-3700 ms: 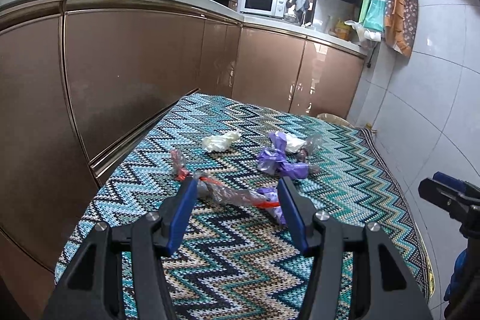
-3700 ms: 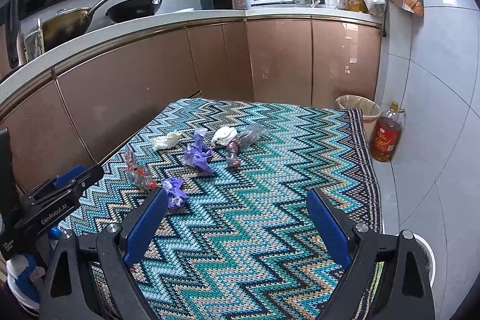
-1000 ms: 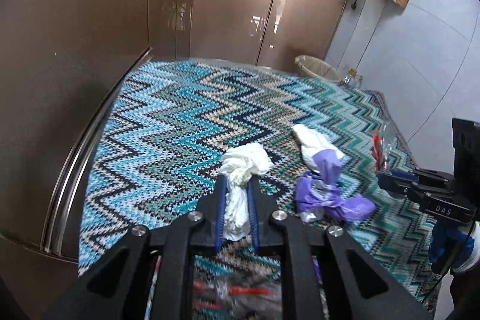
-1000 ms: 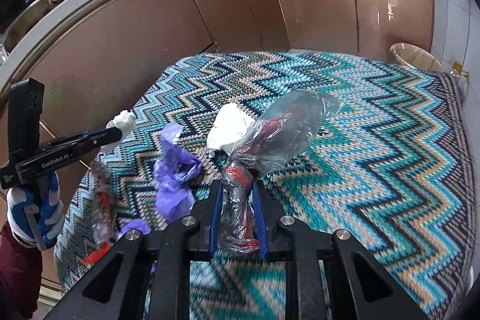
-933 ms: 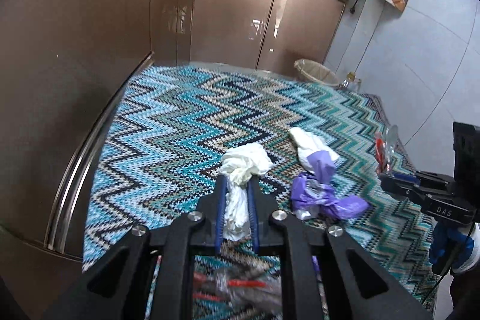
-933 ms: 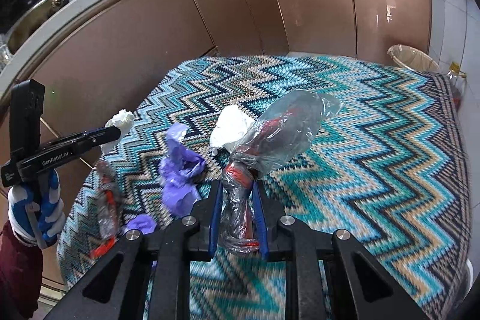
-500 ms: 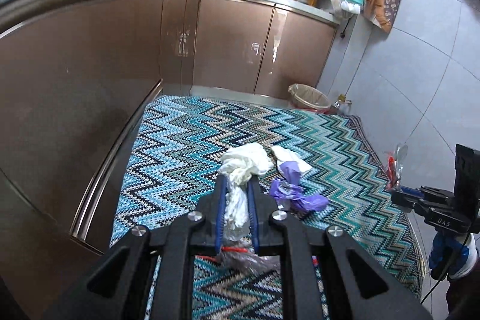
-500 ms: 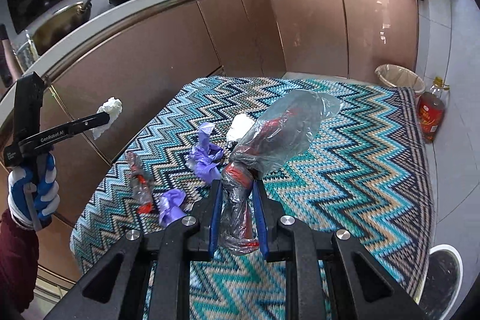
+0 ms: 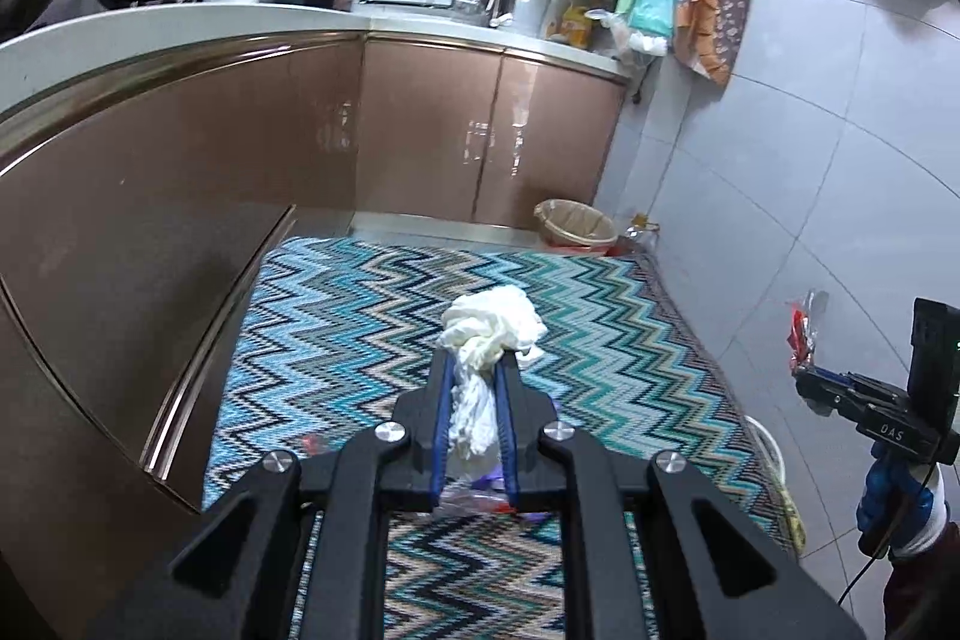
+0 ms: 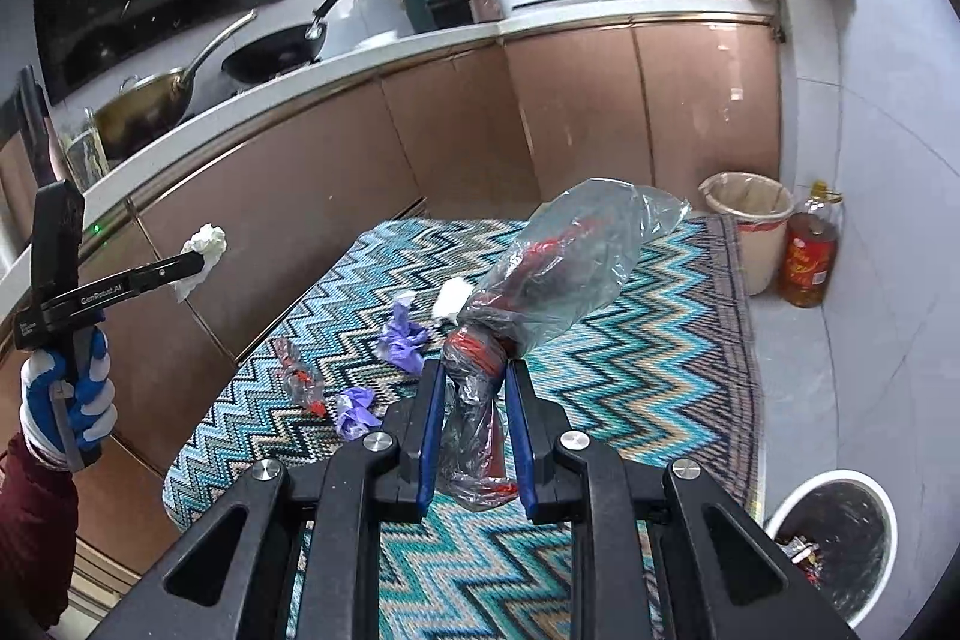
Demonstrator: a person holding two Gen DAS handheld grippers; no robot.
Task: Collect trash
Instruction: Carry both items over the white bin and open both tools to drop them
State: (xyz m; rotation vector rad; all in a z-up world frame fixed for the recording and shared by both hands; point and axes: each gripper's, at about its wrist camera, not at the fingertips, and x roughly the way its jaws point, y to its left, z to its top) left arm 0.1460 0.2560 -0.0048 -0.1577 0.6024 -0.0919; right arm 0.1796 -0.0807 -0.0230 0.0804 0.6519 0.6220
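We hold two clamps above the zigzag-patterned teal and blue woven rug (image 10: 654, 370), which serves as our landmark. Our left gripper (image 9: 475, 370) is pressed together on a crumpled white tissue wad (image 9: 489, 331), raised well above the rug; in the right wrist view the same left gripper (image 10: 198, 262) shows off the rug's left edge, in front of the brown cabinet fronts (image 10: 456, 130). Our right gripper (image 10: 474, 370) pinches the twisted neck of a clear plastic bag with red contents (image 10: 564, 262), lifted clear of the rug.

On the rug lie a crumpled purple glove (image 10: 403, 337), a smaller purple scrap (image 10: 355, 409) nearer us, a small clear wrapper with red bits (image 10: 298, 376) toward the rug's left edge, and a white paper scrap (image 10: 451, 297) just beyond the purple glove.

Past the rug's far right corner stands a tan lined wastebasket (image 10: 747, 214), with an amber oil bottle (image 10: 807, 256) just beside it. Off the rug's near right corner sits a white round bin with a dark liner (image 10: 831, 532).
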